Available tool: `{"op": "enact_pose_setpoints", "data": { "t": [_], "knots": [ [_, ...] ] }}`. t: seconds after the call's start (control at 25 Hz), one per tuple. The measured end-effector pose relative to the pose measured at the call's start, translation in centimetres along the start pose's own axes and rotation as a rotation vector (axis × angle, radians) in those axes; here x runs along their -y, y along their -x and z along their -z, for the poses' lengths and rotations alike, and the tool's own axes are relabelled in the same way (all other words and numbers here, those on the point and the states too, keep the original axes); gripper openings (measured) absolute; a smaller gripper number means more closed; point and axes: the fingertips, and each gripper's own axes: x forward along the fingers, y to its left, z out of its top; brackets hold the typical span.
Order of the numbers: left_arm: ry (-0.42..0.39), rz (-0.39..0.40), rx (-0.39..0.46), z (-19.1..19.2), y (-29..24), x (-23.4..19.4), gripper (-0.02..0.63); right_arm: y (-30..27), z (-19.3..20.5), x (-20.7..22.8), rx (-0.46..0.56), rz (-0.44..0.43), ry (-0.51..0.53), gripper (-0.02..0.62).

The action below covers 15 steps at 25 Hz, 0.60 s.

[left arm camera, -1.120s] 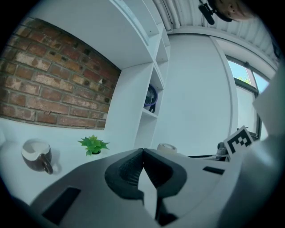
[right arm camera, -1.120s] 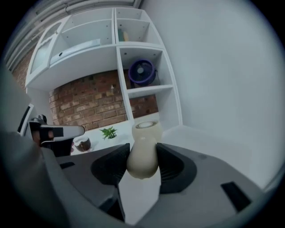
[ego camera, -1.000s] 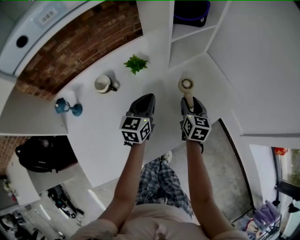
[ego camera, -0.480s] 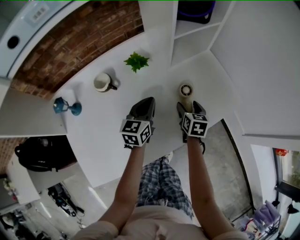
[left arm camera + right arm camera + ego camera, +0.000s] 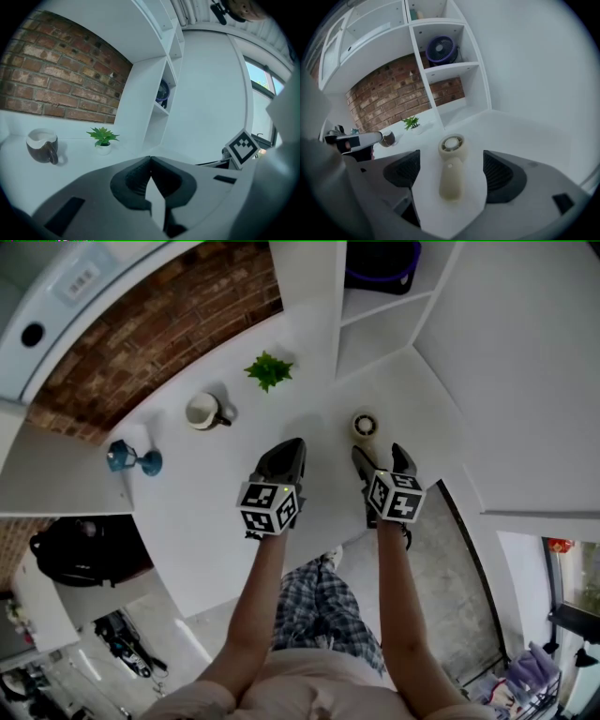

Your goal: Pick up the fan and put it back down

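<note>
A cream handheld fan point(image 5: 451, 166) lies flat on the white counter point(image 5: 225, 512), round head pointing away from me. In the head view the fan point(image 5: 366, 426) rests just beyond my right gripper point(image 5: 381, 457). The right gripper point(image 5: 451, 159) is opening, its jaws straddling the fan's handle with a gap on both sides, the pads point(image 5: 405, 169) touching nothing. My left gripper point(image 5: 286, 451) hovers beside it to the left, shut and empty. In its own view the left gripper point(image 5: 150, 161) shows closed tips over bare counter.
A brown-and-white mug point(image 5: 203, 410), a small green plant point(image 5: 269, 369) and a blue ornament point(image 5: 131, 456) stand along the brick wall. A white shelf unit point(image 5: 440, 79) holds a purple fan point(image 5: 440, 49). The counter's front edge lies just below the grippers.
The right gripper's jaws have spread apart and let go of the fan's handle. The fan has come down to rest on the counter. The left gripper has stayed put.
</note>
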Motion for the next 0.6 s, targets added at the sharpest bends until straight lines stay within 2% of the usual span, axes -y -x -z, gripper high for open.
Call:
{"op": "enact_pose_setpoints", "data": {
  "t": [0.08,0.2,0.36,0.6],
  "knots": [
    [-0.002,-0.002,0.009,-0.6,0.4,0.1,0.028,1.3,-1.3,0.3,0.053,-0.009,-0.014,0.405],
    [-0.017,-0.001,0.026,-2.0,1.3,0.3,0.028,3.9,-3.4,1.1,0.142,-0.001,-0.02,0.298],
    [-0.035,0.0,0.06,-4.6,2.9,0.5,0.028,7.9,-6.5,2.1,0.262,0.029,0.005,0.193],
    [-0.075,-0.004,0.114,-8.3,5.4,1.4,0.028,13.0,-9.9,2.3,0.375,0.049,0.044,0.103]
  ]
}}
